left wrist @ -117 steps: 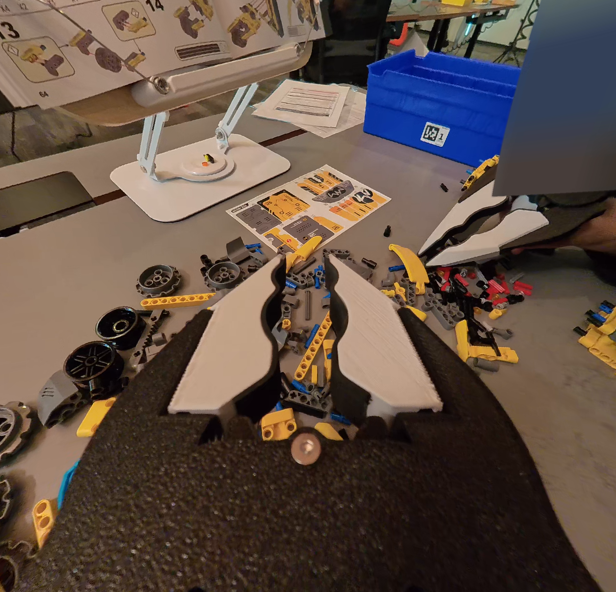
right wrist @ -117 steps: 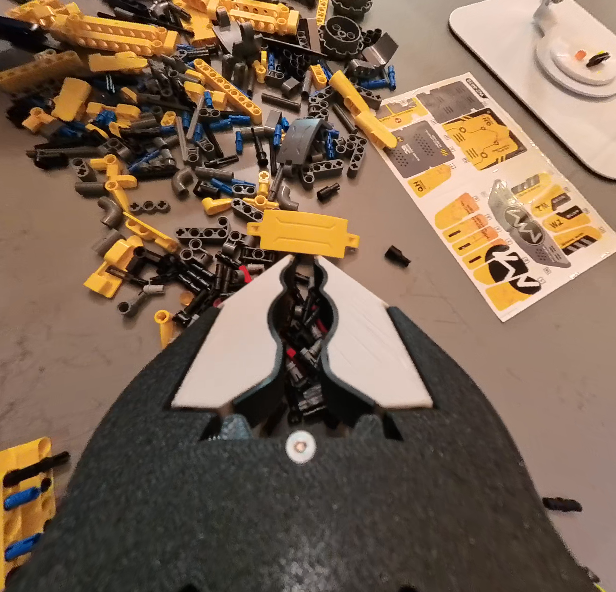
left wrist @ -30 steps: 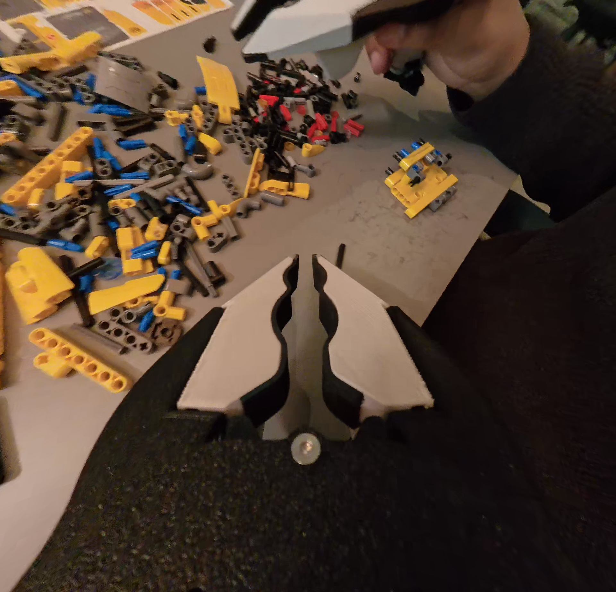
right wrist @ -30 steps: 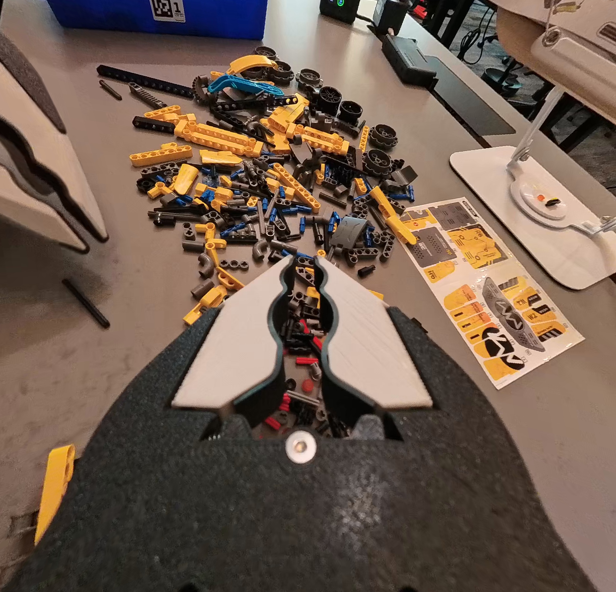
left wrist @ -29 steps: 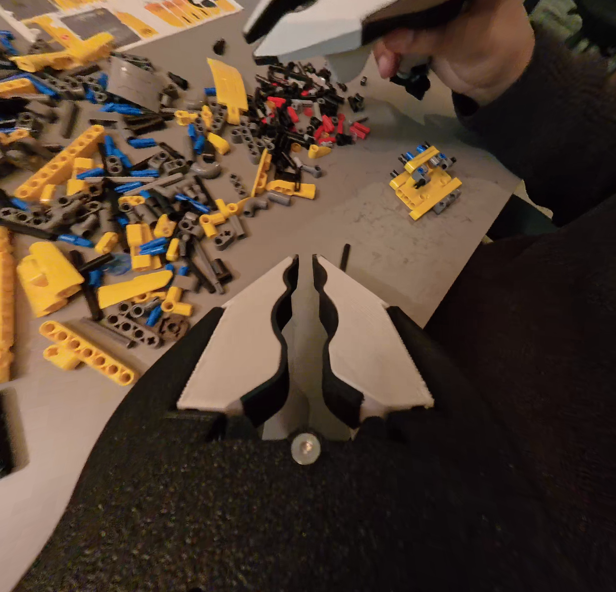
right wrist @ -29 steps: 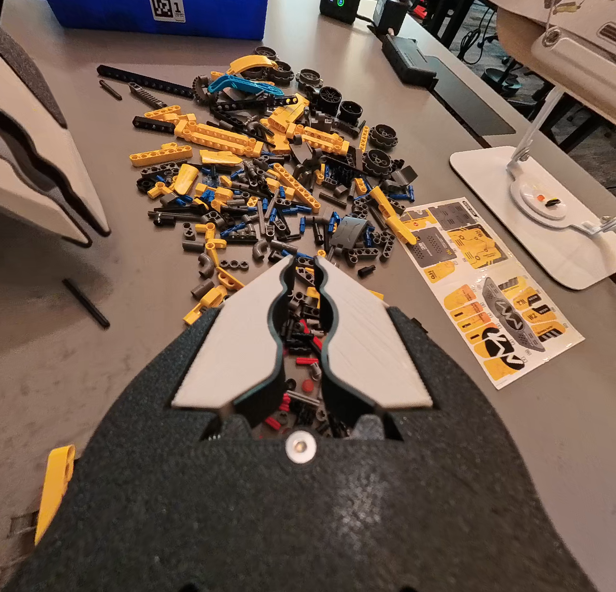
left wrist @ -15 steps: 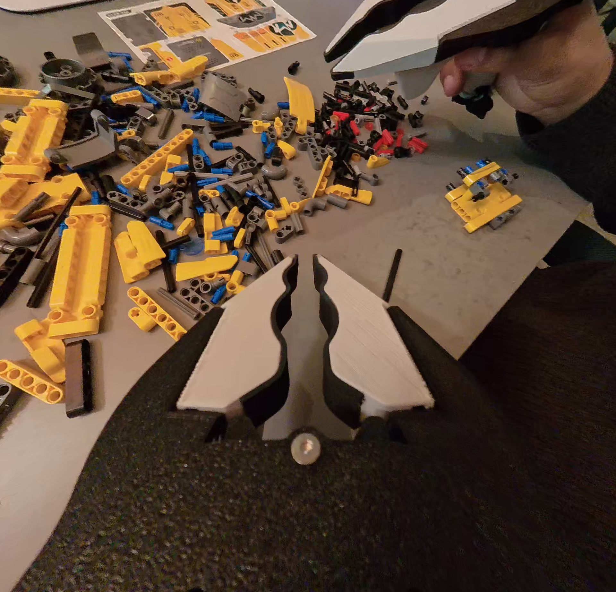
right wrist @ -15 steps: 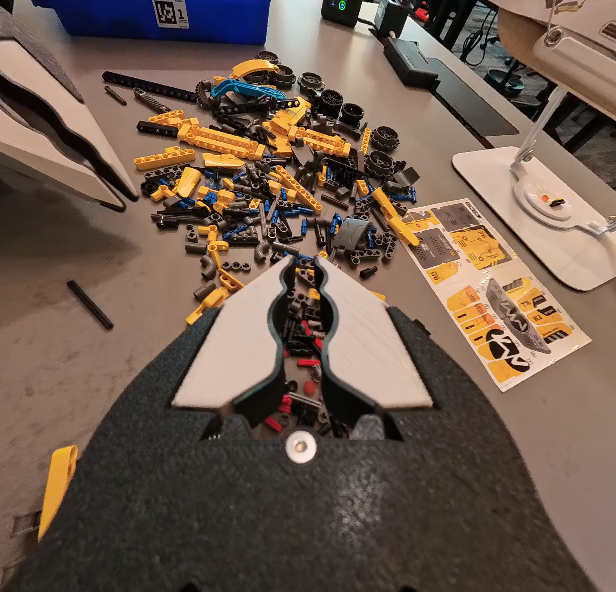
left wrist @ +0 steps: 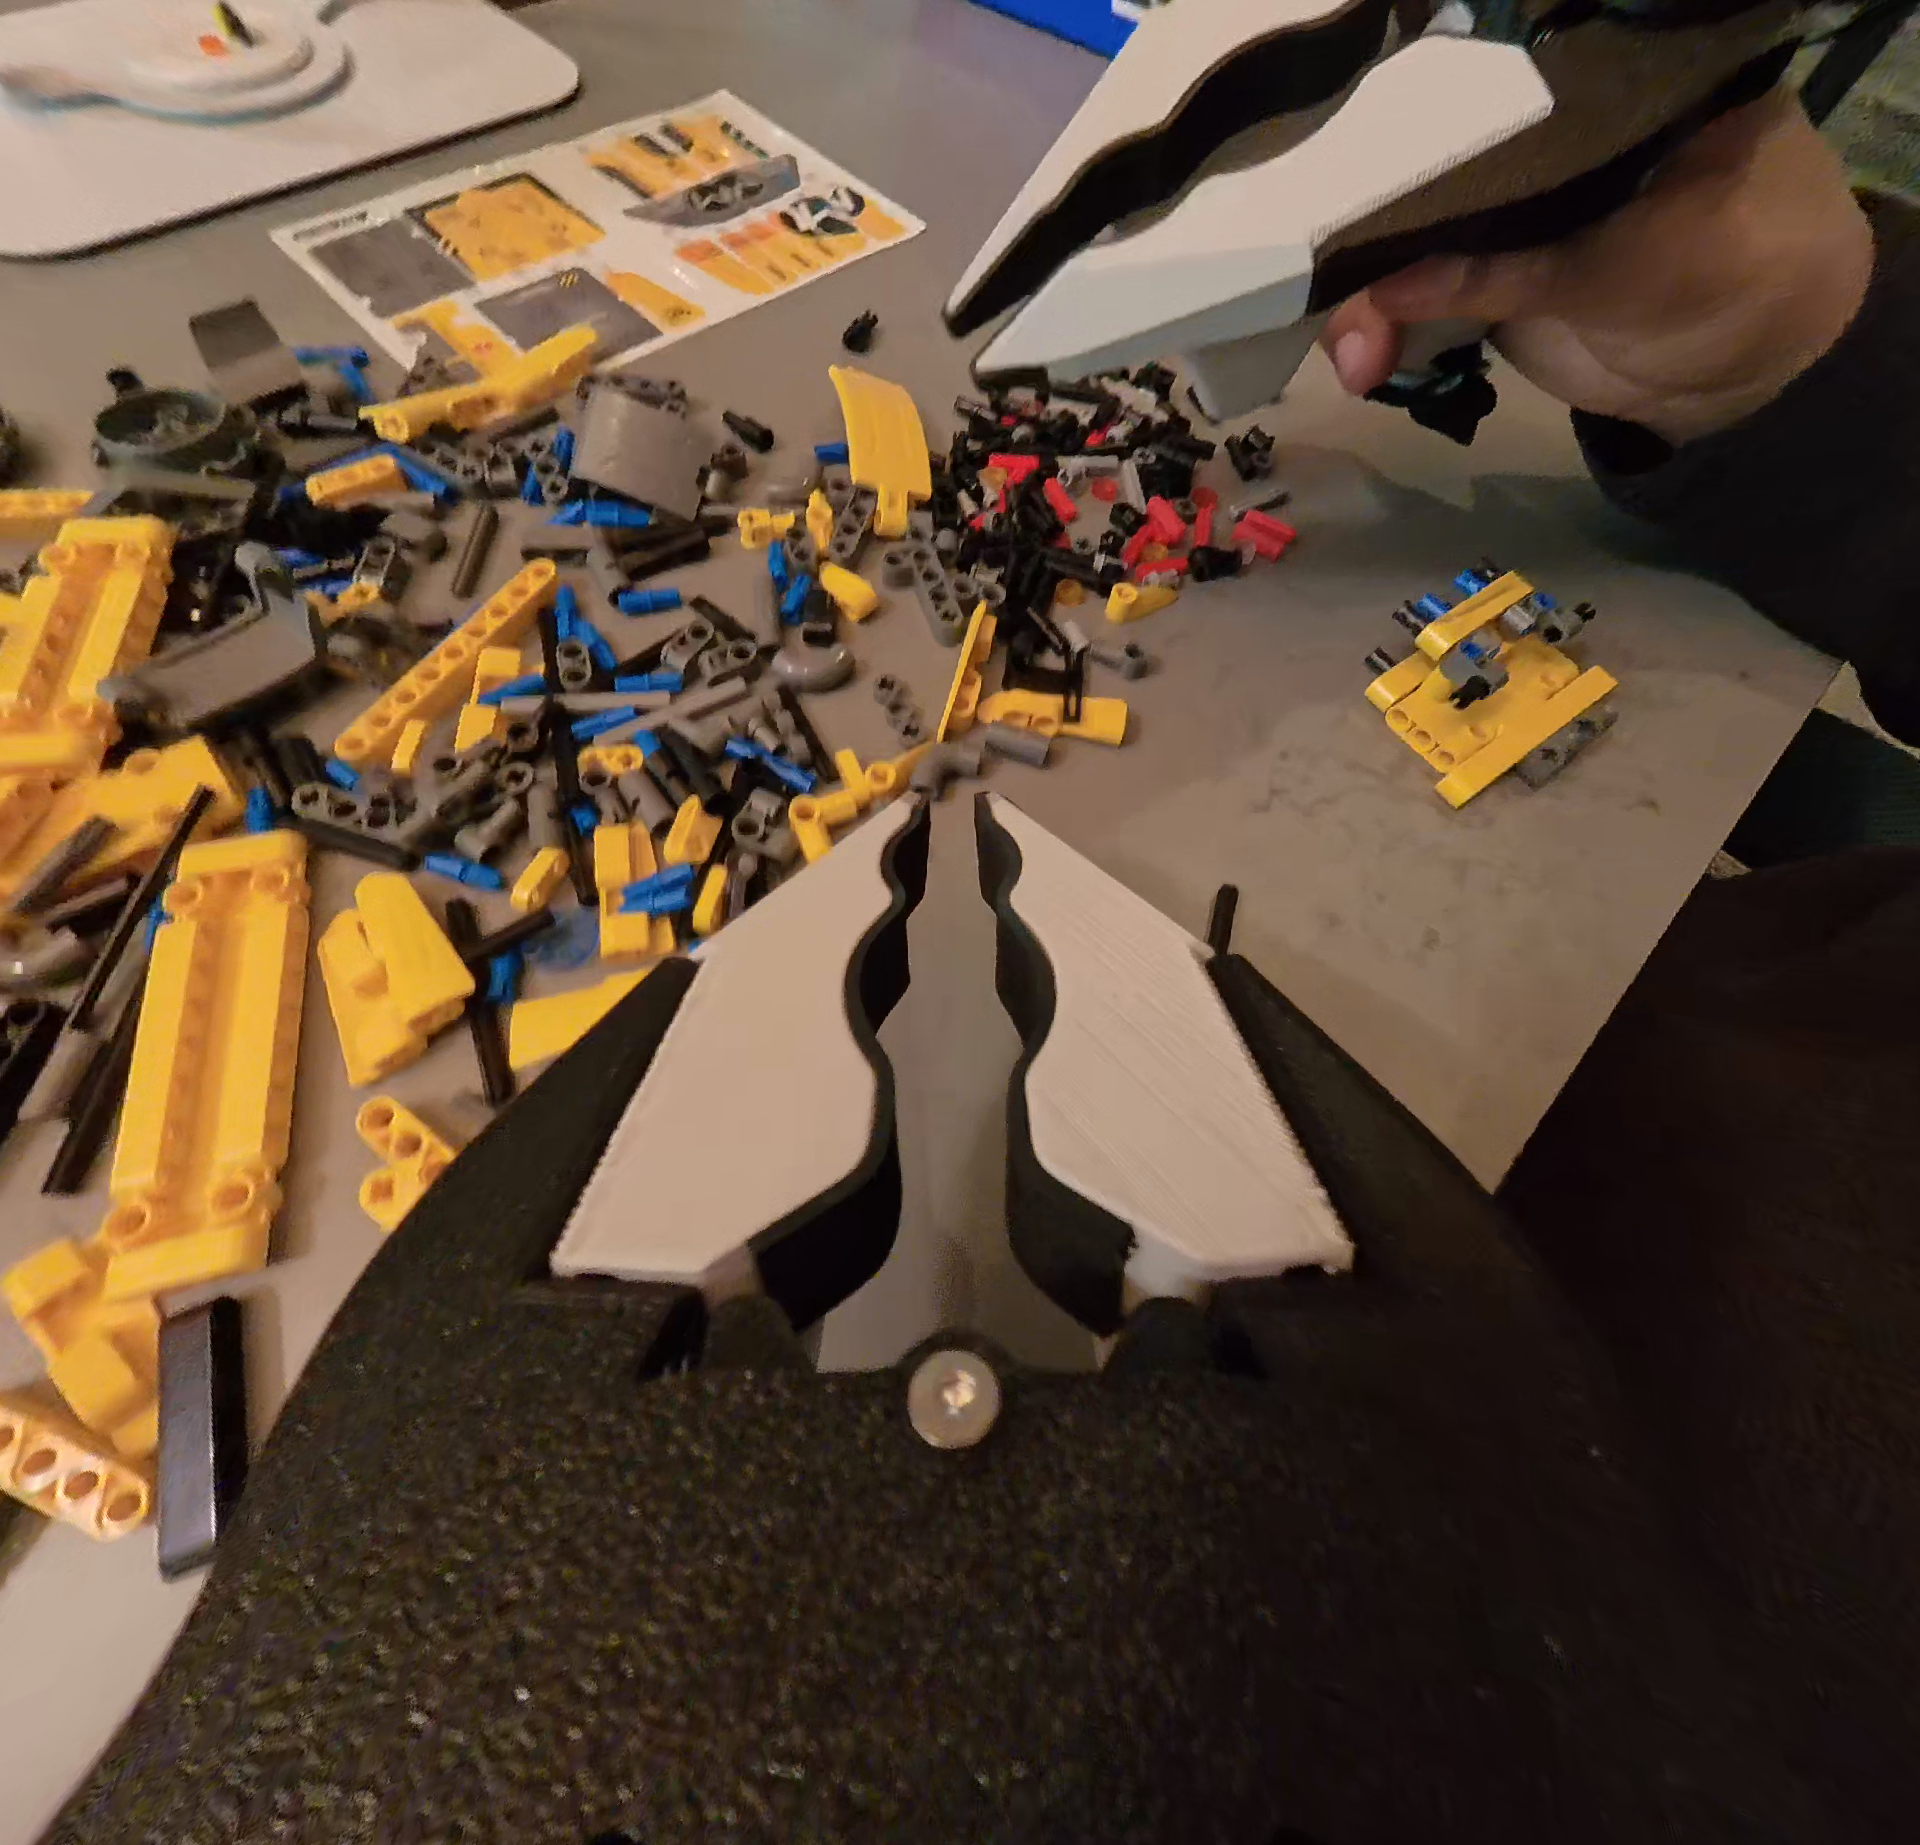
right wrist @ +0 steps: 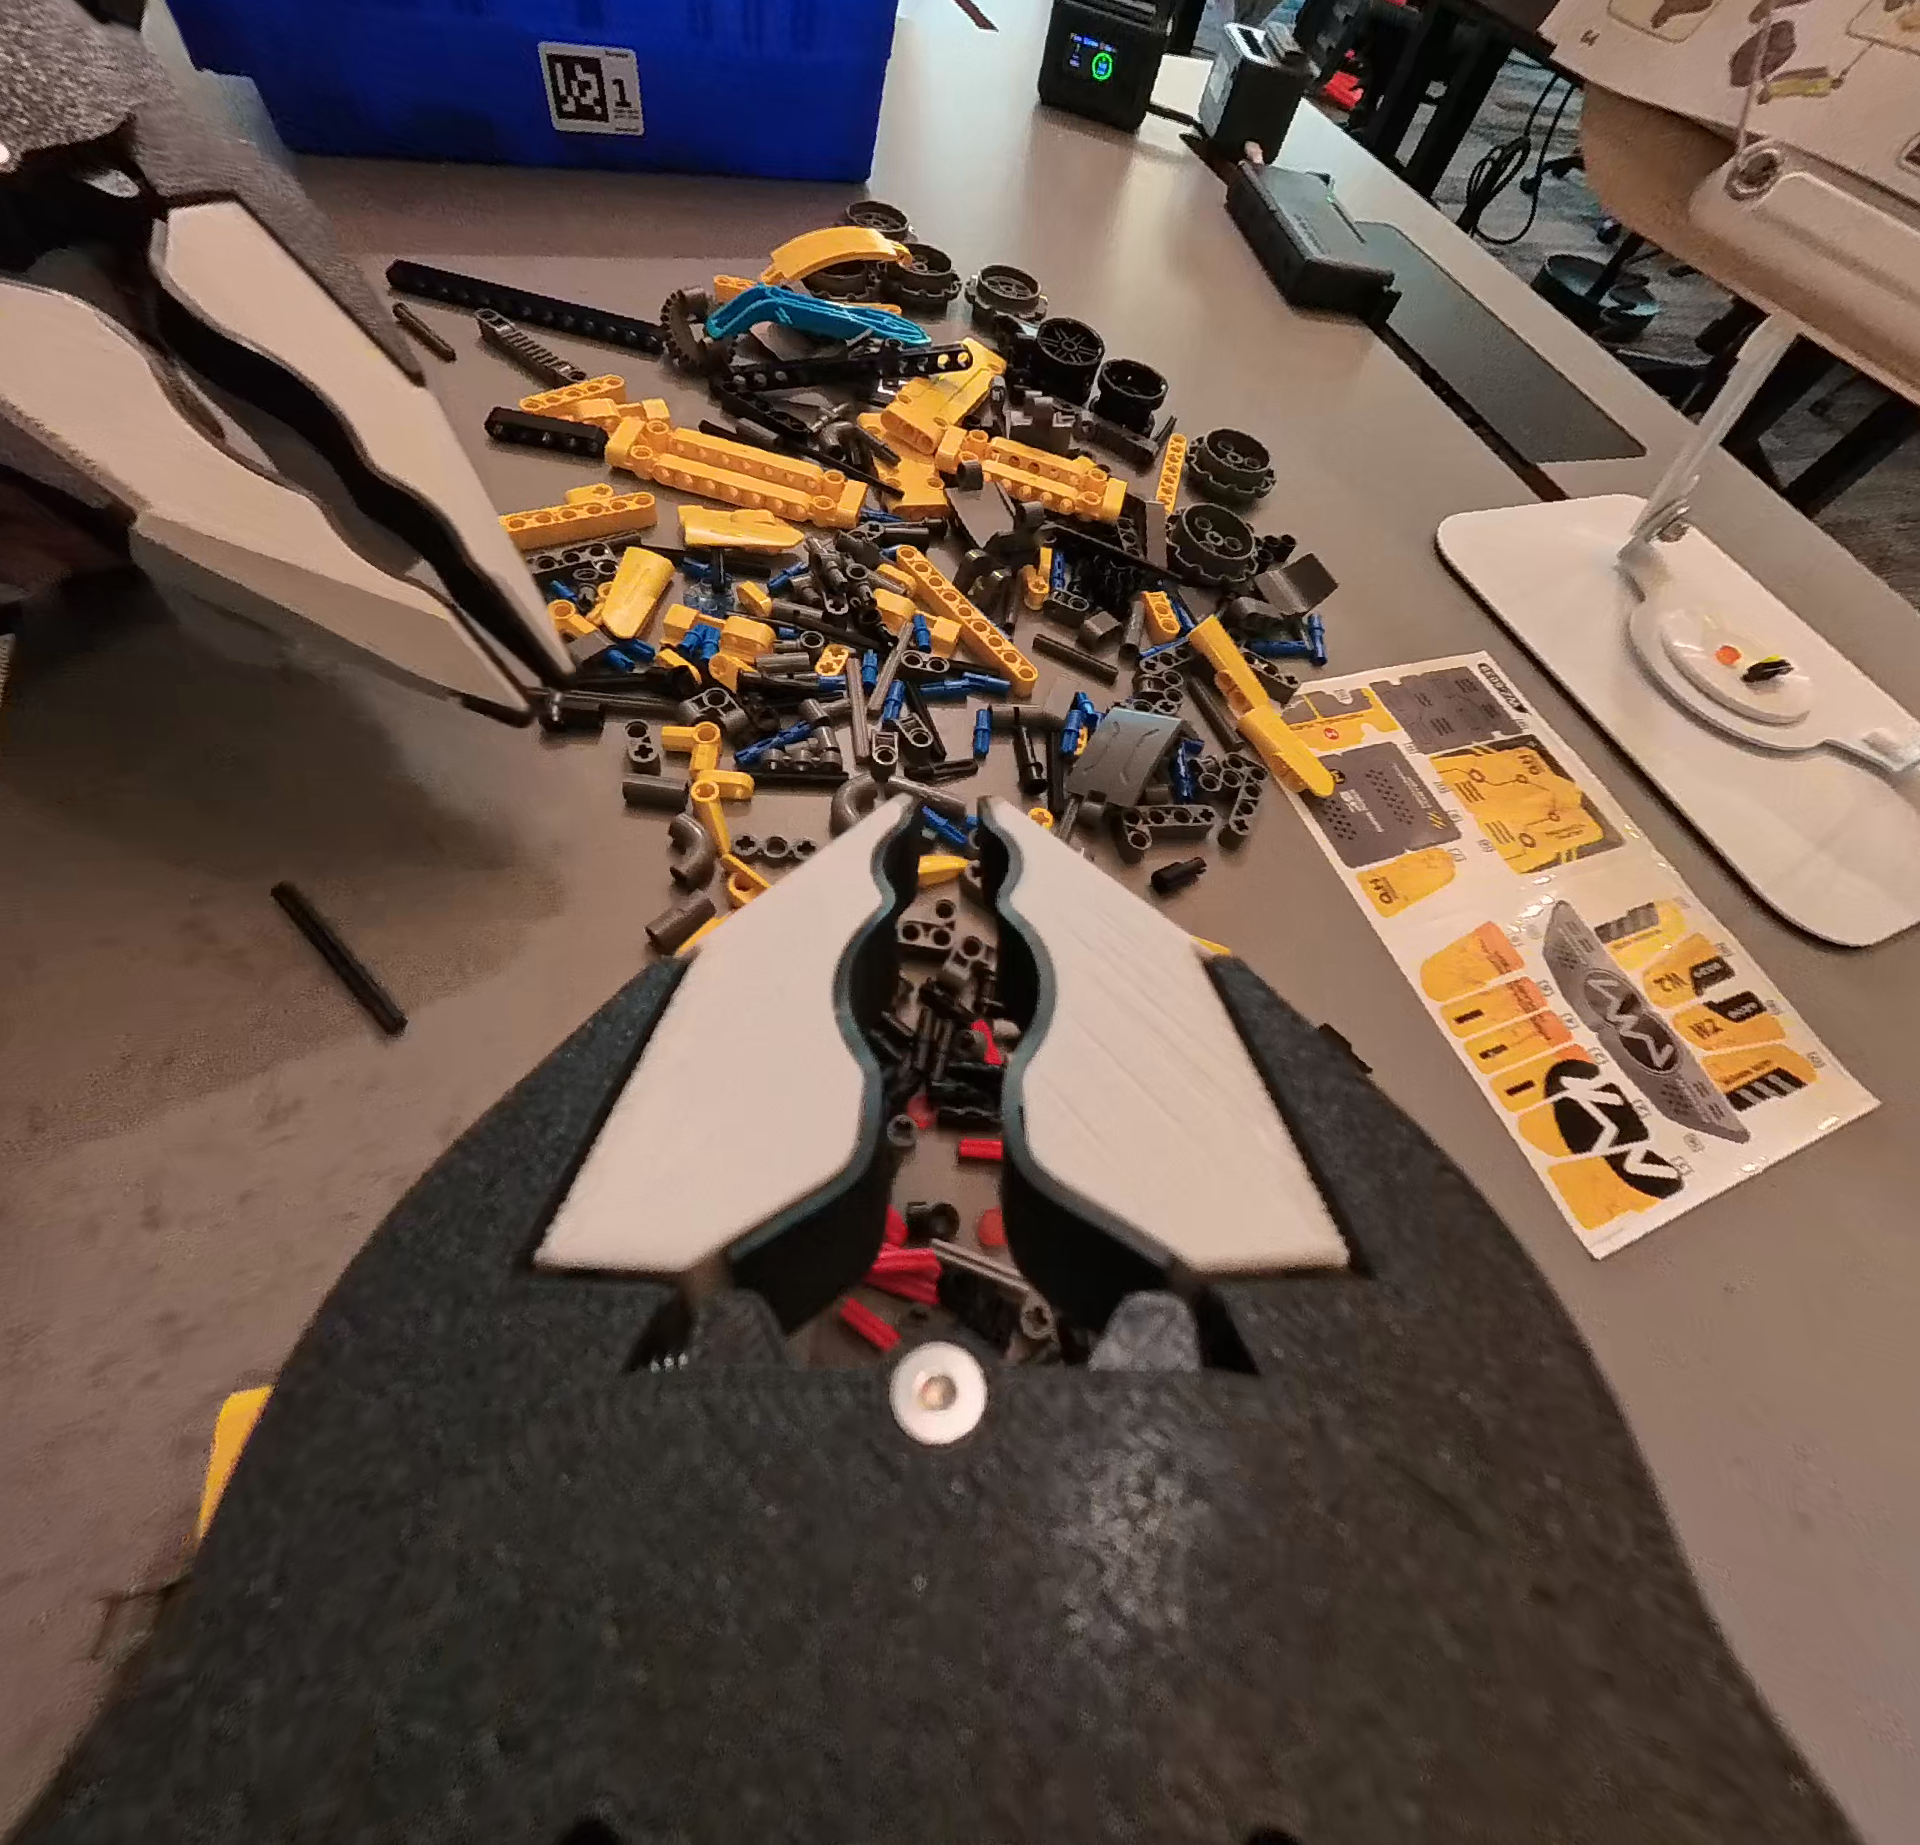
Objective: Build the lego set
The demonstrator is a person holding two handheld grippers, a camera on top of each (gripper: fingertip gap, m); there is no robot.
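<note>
My left gripper [left wrist: 951, 808] hangs low over bare table at the pile's near edge, its jaws a narrow gap apart and empty. Its tips are just short of a grey elbow piece [left wrist: 940, 772], and a black axle [left wrist: 1221, 912] lies beside its right finger. My right gripper [right wrist: 948, 808] hovers over small black and red pins [right wrist: 935, 1068], jaws narrowly apart and empty. A hand [left wrist: 1662, 289] holds it, and it shows in the left wrist view [left wrist: 966, 346]. The left gripper [right wrist: 545, 689] shows at the left of the right wrist view. A small yellow assembly [left wrist: 1486, 689] stands apart.
A wide pile of yellow, grey, black and blue building parts [right wrist: 883, 569] covers the table's middle, with wheels at its far end. A sticker sheet [right wrist: 1558, 943], a white stand base [right wrist: 1714, 756] and a blue bin [right wrist: 520, 29] lie around it. The table edge [left wrist: 1662, 964] is near, with a dark sleeve beyond. The left gripper's tips are roughly 10 centimetres from the right gripper's. Between my left fingertips and the grey elbow piece [left wrist: 940, 772] there is roughly 5 centimetres. Seen from the right wrist view [right wrist: 683, 838] as well. The black axle [left wrist: 1221, 912] sits 7 centimetres or so from the ends of my left fingers. It is also in sight in the right wrist view [right wrist: 382, 1007].
The left gripper narrowed its jaws since 3.9 s ago. Over the last second it has swung from the table edge and black axle toward the pile. The right gripper has stayed nearly still.
</note>
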